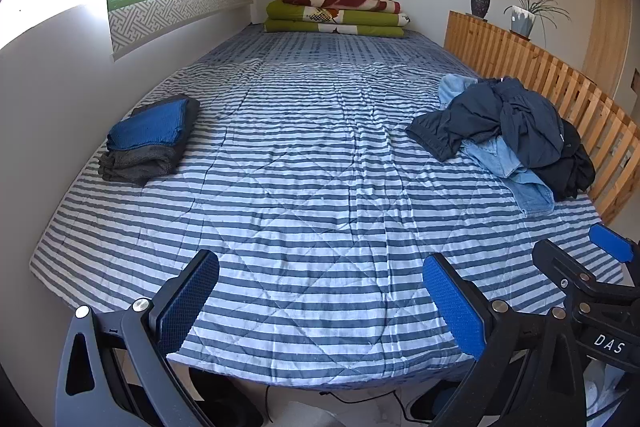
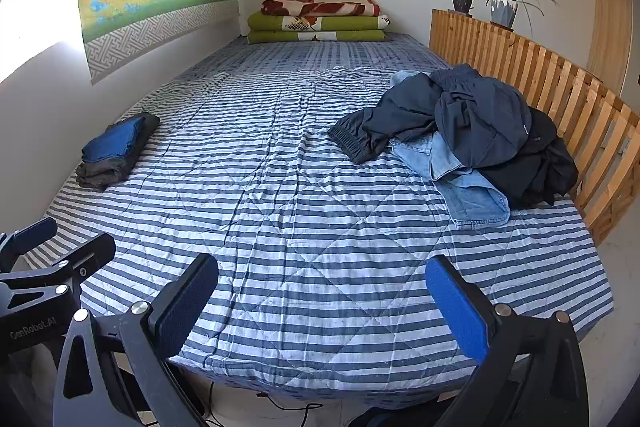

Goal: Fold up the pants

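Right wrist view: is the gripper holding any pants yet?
No, the right gripper is open and empty over the striped quilt, with the unfolded clothes pile lying apart from it.

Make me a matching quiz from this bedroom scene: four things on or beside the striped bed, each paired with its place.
Things:
1. folded blue and grey clothes stack
2. heap of dark and denim pants
3. folded green and red blankets
4. potted plant in pale pot

Places:
A. atop the wooden slat rail
B. bed's far end
C. bed's left edge
D. bed's right side

Pairs: 1-C, 2-D, 3-B, 4-A
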{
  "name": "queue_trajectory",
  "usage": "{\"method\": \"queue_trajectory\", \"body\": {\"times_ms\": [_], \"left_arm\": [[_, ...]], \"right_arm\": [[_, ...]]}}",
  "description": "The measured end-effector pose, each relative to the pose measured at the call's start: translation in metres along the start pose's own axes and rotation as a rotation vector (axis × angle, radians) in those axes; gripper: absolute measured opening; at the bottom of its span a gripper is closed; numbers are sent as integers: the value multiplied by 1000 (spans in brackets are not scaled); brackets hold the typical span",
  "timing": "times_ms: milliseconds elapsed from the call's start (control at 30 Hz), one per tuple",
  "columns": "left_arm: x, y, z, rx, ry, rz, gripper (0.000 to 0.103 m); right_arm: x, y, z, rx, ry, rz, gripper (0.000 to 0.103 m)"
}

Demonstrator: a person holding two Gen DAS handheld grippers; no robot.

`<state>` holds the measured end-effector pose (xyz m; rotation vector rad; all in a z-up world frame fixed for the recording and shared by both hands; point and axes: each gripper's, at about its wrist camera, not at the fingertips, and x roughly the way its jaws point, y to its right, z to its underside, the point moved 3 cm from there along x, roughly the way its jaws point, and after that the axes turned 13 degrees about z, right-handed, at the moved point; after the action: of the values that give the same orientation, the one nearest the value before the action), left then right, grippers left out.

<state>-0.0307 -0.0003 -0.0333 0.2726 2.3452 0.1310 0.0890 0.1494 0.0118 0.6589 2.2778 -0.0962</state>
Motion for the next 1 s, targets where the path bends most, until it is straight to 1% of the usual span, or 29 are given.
{"method": "queue_trajectory", "body": {"times_ms": [167,333,500,733,1000], "left_arm": [[6,-2,1,-1,-12,-6,103],[13,-3,-1,-9,-26,7,103],[19,0,-3,12,-29,-1,103],[29,0,-13,20,-32,-3,103],[41,1,-20,20,-38,4,103]], "right_arm": [[3,1,-1,2,2,1,102],[10,2,-2,3,-3,2,102],[17,3,-2,2,-5,7,102],[29,6,-10,23,-9,16,102],[38,6,-15,17,-14,31,102]]}}
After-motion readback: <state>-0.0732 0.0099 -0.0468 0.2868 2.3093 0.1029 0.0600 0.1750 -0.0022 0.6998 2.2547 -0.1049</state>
